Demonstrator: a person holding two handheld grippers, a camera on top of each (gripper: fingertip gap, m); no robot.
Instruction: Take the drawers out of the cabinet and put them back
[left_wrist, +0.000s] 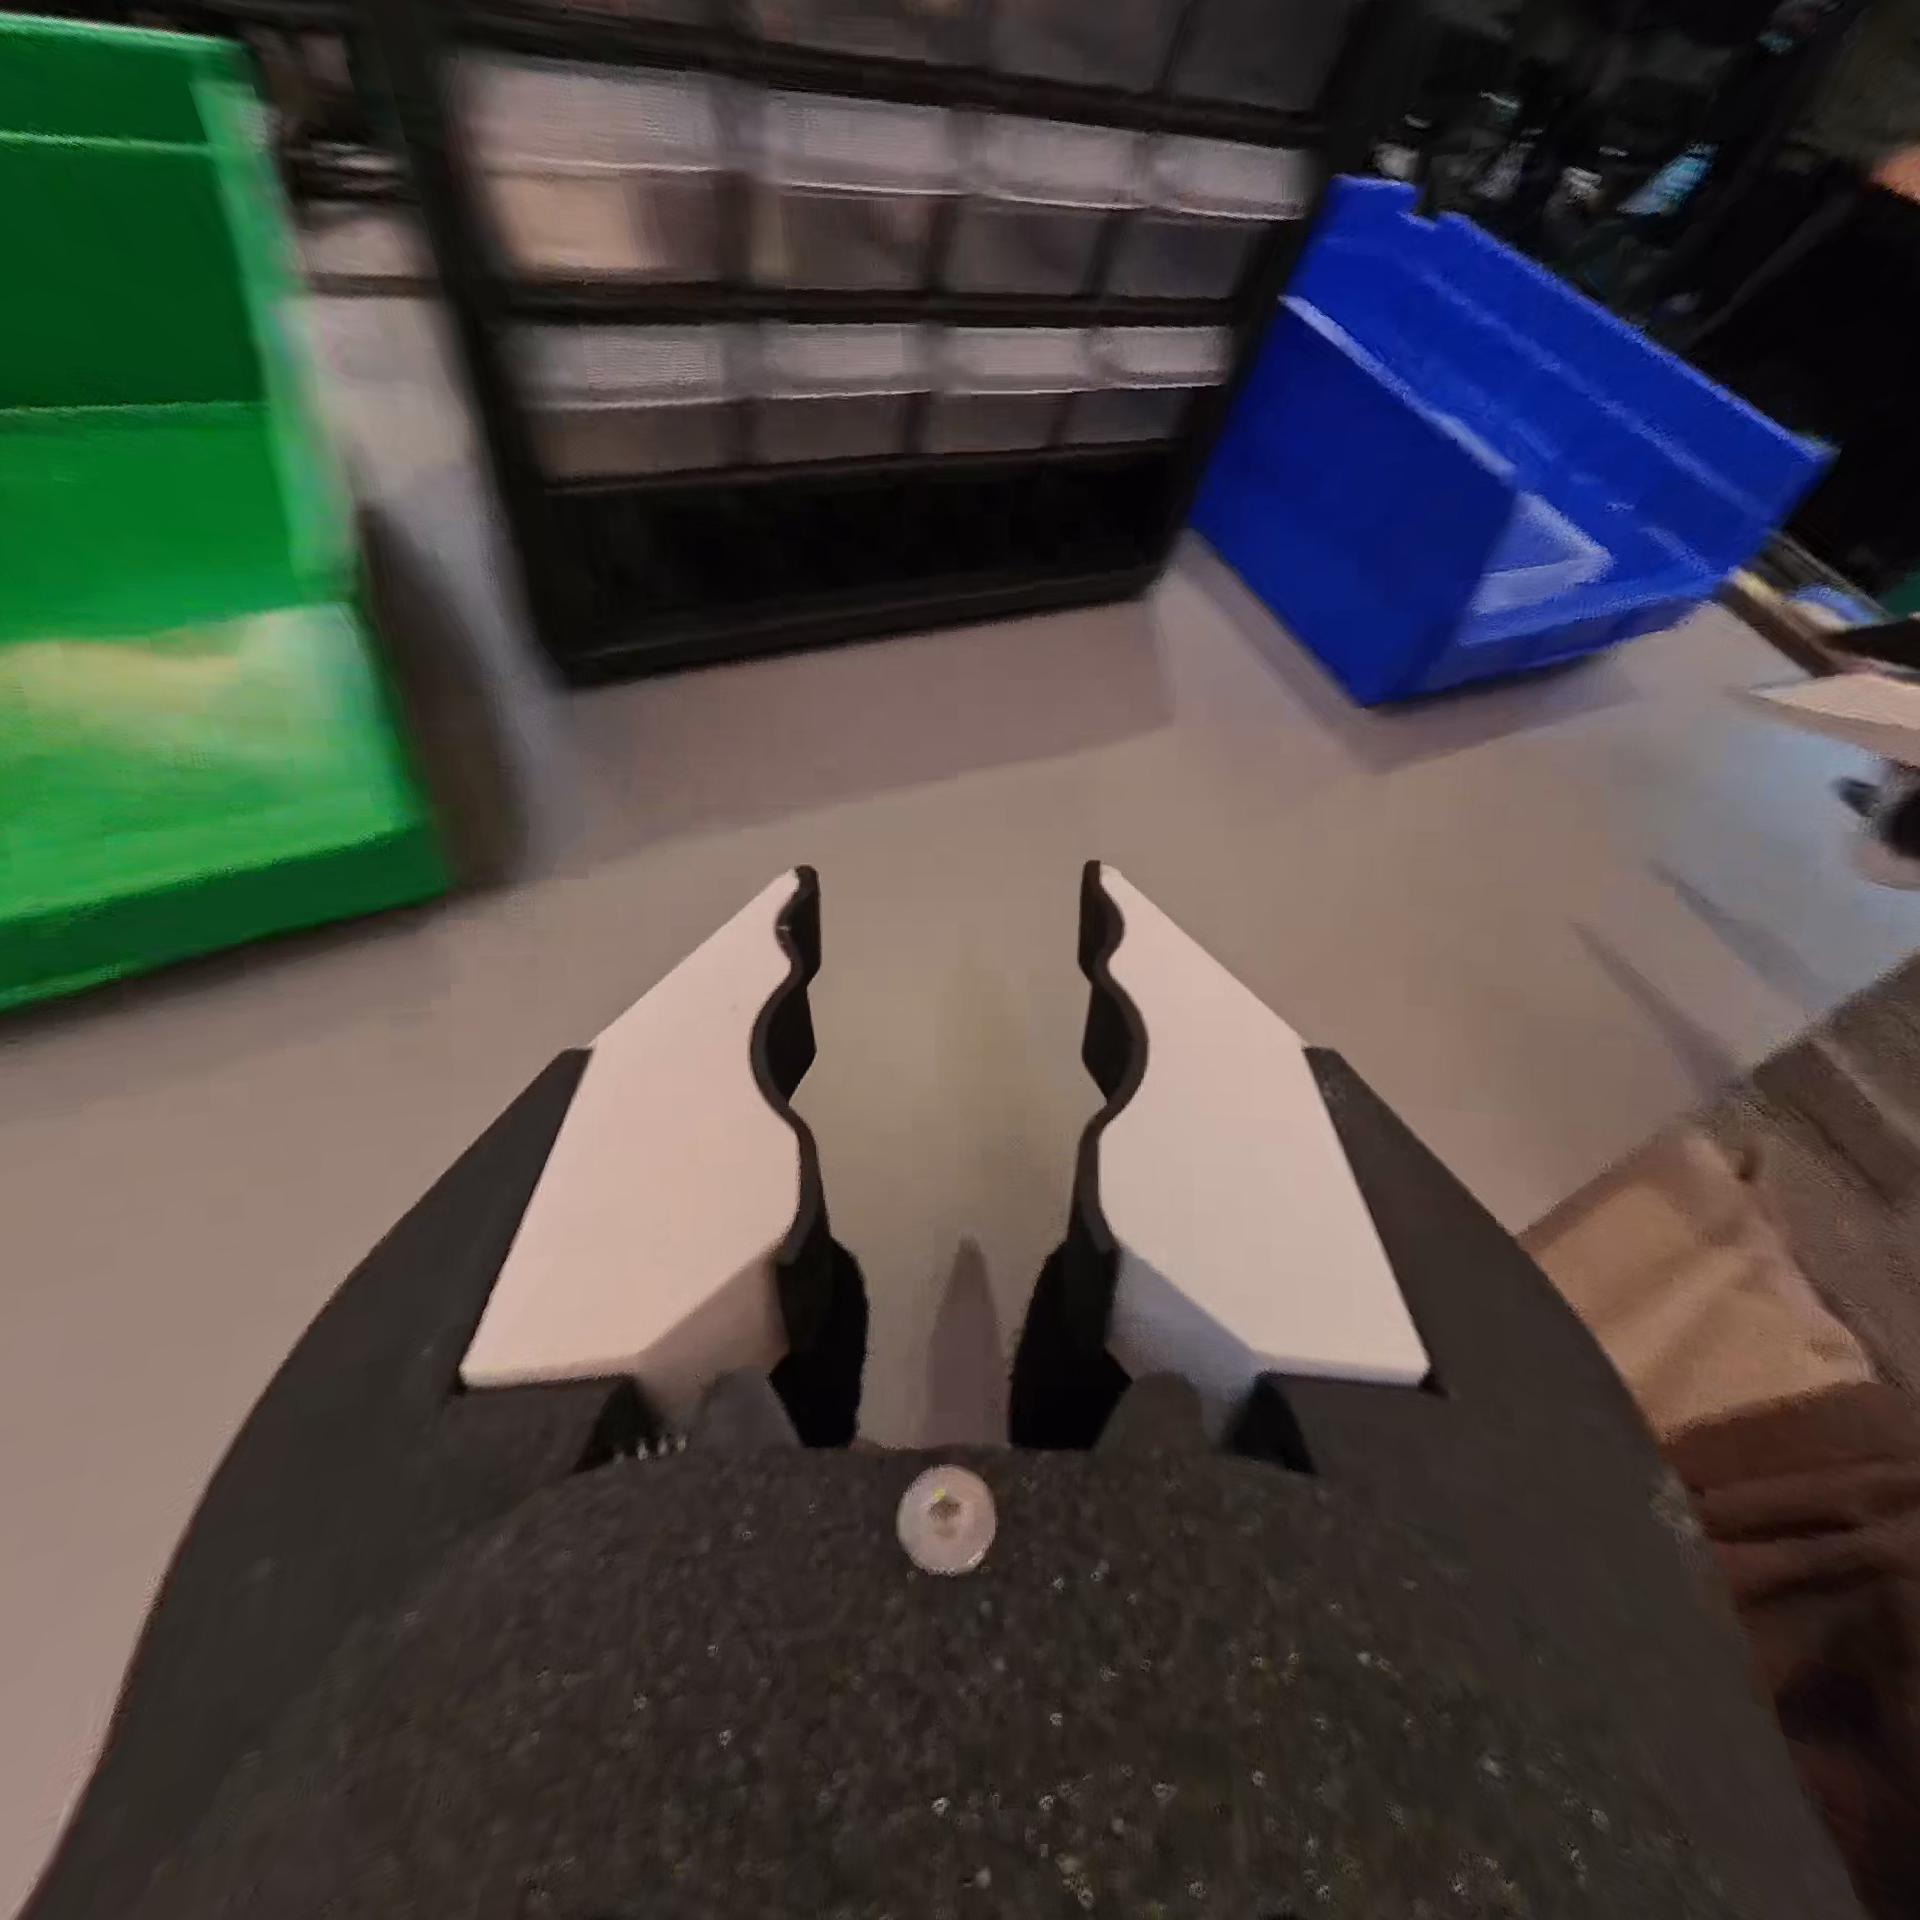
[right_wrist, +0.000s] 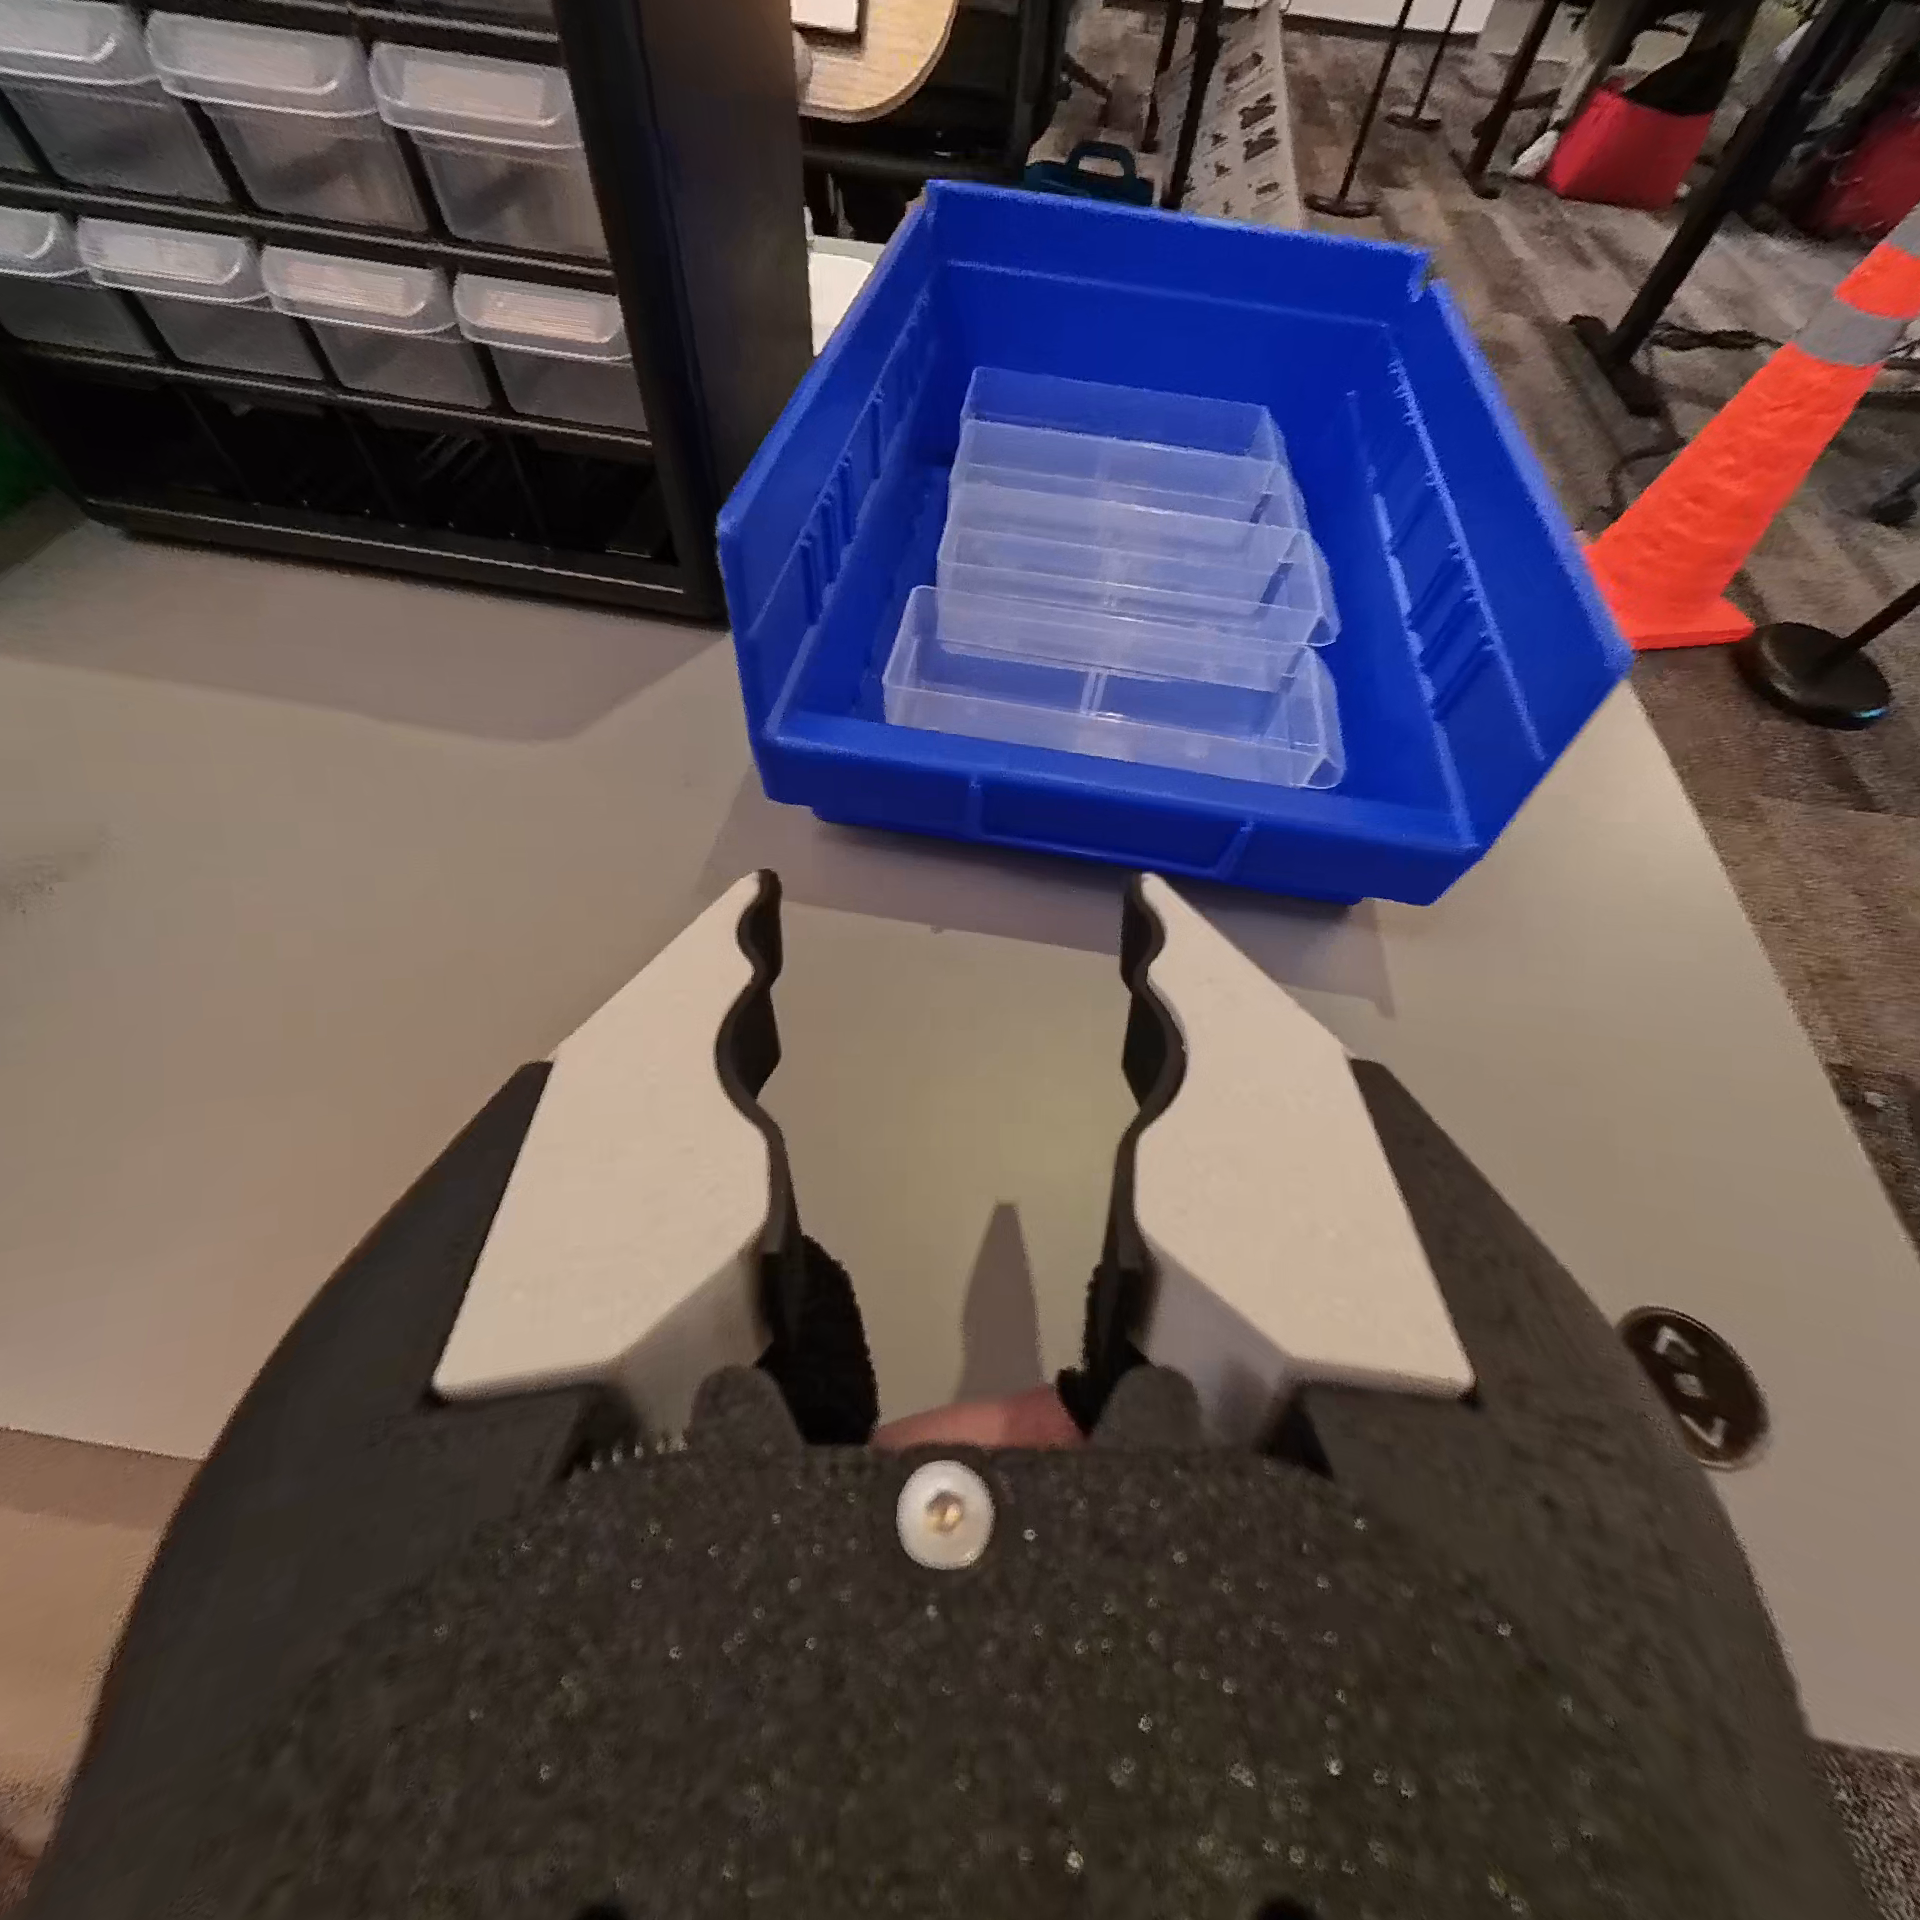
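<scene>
Fingers come first in both views: the right gripper (right_wrist: 951, 894) hovers over the grey table (right_wrist: 312, 883) with its jaws parted and nothing between them, and the left gripper (left_wrist: 948, 883) is likewise spread and empty above the same surface. Just beyond the right gripper sits the blue bin (right_wrist: 1122, 831), and inside it lie four clear drawers (right_wrist: 1112, 623), overlapping one another in a loose row from front to back. To the left and farther off stands the black cabinet (right_wrist: 665, 312), its upper rows filled with frosted drawers while the bottom row (left_wrist: 842, 551) shows dark, empty slots, so the removed ones probably belong there. The left wrist view is smeared by motion; it shows a green bin (left_wrist: 177, 675) on the cabinet's other side. Those loose drawers look thin-walled, light and rigid, likely slick to the pads and liable to flex or crack under a hard squeeze. The nearest one, lying at the front of the bin, seems the easiest to reach, and pinching a single side wall or the lipped front end should serve better than spanning its width. An orange cone (right_wrist: 1766, 447) stands on the floor past the table.
</scene>
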